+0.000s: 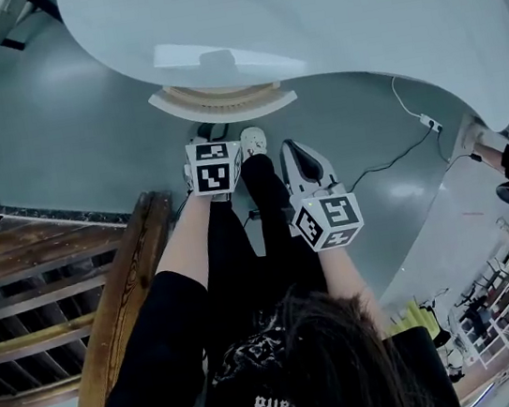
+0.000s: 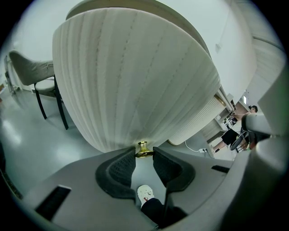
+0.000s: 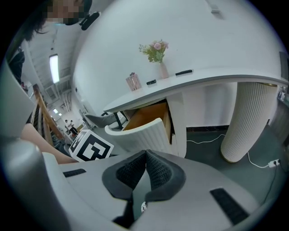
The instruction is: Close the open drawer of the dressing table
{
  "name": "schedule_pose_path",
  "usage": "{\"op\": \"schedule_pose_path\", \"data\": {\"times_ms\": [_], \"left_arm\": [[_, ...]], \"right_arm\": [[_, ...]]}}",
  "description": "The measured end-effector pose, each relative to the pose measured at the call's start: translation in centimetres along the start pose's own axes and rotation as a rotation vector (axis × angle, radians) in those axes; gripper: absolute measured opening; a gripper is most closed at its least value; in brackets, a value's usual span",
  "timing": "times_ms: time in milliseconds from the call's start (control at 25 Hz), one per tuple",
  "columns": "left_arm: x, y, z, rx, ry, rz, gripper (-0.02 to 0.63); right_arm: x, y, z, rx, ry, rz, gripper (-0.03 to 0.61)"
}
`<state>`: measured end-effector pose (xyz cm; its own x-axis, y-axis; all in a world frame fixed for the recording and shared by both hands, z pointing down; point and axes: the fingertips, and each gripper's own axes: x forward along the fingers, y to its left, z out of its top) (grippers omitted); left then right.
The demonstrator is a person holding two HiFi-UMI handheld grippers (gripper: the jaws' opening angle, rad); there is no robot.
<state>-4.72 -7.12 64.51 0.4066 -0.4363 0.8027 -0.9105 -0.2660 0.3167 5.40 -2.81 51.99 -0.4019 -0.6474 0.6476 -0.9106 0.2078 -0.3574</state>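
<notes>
Head view: dressing table (image 1: pixel 331 16) fills the top of the frame, its white worktop seen from above. The drawer (image 1: pixel 220 101) stands out from under it at upper centre, curved ribbed front toward the person, not closed. Left gripper (image 2: pixel 144 155): jaws partly apart and clamped on the small brass knob (image 2: pixel 143 148) at the lower edge of the ribbed drawer front, the knob held right at the jaw tips. Right gripper (image 3: pixel 145 155): jaw tips meet, nothing between them; it hangs at lower centre of its own view, apart from the table. Right gripper view also shows the drawer's wooden inside at centre, below the worktop edge, and the left gripper's marker cube at lower left. Vase of flowers (image 3: pixel 158 56) on the worktop, top centre. Ribbed pedestal (image 3: pixel 248 119) at right, a cable (image 3: pixel 259 162) on the floor beside it. Chair (image 2: pixel 38 74) at far left of the left gripper view. Wooden rail (image 1: pixel 122 298) at lower left of the head view. White shoe (image 1: pixel 253 139) on the floor below the drawer.
</notes>
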Motion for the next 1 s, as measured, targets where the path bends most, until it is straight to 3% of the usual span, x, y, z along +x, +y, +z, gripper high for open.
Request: {"op": "schedule_pose_path", "data": {"times_ms": [1000], "left_arm": [[1.7, 0.4, 3.2, 0.012, -0.029, 0.012, 0.133]], "right_arm": [[2.5, -1.0, 3.3, -0.059, -0.01, 0.016, 0.026]]}}
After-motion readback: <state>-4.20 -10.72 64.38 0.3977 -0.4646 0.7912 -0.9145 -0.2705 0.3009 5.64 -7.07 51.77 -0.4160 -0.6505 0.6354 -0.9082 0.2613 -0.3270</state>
